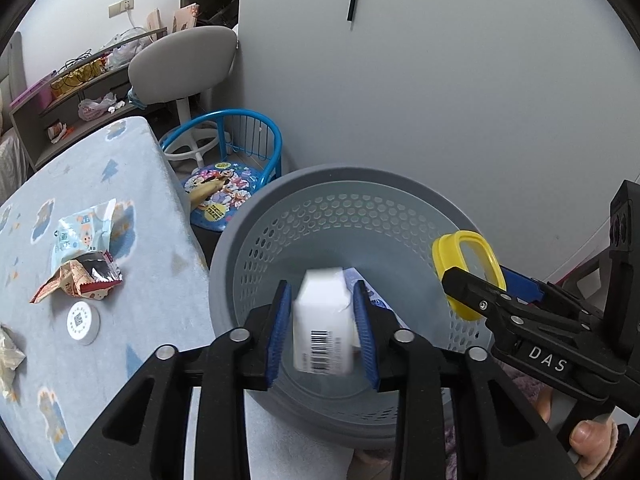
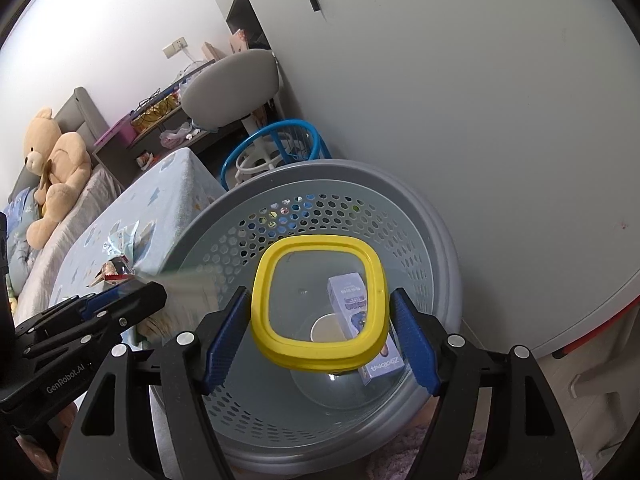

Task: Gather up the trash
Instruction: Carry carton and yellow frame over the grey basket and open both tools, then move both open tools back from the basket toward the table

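Observation:
Over the grey perforated basket [image 1: 224,264], my left gripper [image 1: 320,286] has a white box with a barcode [image 1: 320,320] between its blue pads. The box is smeared by motion while the fingers are sharp, and a gap shows at the left pad, so the pads do not press on it. My right gripper [image 2: 320,292] is shut on a clear lid with a yellow rim [image 2: 320,352], held flat over the basket [image 2: 420,216]. The same lid [image 1: 444,248] shows at the right. A purple-and-white carton [image 2: 384,364] lies on the basket floor. Wrappers [image 1: 84,240] and a white round disc [image 1: 82,322] lie on the blue-patterned table [image 1: 152,208].
A blue child's chair [image 1: 236,152] and a grey swivel chair [image 1: 184,64] stand behind the table. A grey cabinet wall [image 1: 440,100] rises close behind the basket. A teddy bear [image 2: 52,160] sits on a bed at the left. A cluttered shelf [image 1: 80,80] lines the far wall.

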Demonstrator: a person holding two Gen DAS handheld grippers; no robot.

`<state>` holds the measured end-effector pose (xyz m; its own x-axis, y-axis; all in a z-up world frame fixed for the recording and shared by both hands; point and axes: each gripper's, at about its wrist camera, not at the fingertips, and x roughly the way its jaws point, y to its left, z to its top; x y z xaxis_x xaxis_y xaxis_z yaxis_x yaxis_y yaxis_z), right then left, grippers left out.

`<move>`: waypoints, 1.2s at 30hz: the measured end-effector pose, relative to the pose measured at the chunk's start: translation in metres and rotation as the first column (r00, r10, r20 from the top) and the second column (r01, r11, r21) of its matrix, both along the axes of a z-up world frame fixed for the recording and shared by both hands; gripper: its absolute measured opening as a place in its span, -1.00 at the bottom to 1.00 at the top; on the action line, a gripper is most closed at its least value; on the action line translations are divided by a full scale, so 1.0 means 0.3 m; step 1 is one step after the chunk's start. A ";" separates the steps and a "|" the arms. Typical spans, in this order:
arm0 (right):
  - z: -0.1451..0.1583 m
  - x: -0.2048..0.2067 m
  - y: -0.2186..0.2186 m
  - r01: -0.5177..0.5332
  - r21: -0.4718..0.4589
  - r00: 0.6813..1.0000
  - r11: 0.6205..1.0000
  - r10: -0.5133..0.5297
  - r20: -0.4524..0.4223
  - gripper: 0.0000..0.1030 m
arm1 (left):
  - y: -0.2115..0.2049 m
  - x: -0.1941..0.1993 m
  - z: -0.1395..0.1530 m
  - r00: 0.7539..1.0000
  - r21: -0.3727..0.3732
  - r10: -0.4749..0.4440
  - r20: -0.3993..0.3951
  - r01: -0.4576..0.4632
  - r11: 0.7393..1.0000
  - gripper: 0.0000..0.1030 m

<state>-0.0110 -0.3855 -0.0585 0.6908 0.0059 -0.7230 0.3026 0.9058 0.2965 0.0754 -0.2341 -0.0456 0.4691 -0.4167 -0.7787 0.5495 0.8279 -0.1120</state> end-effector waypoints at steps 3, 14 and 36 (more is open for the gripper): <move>0.005 -0.013 -0.004 0.007 0.000 1.000 1.000 -0.007 0.011 0.57 | 0.012 -0.001 0.007 1.000 -0.004 0.016 0.010 -0.016 1.000 -0.06; 0.004 -0.015 -0.009 0.011 -0.003 1.000 1.000 -0.011 0.014 0.63 | 0.036 -0.006 0.019 0.998 -0.008 0.055 0.023 -0.055 0.998 0.09; 0.004 -0.017 -0.001 0.016 -0.014 1.000 1.000 -0.016 0.007 0.63 | 0.094 -0.025 0.039 0.995 -0.022 0.093 0.032 -0.092 0.996 0.17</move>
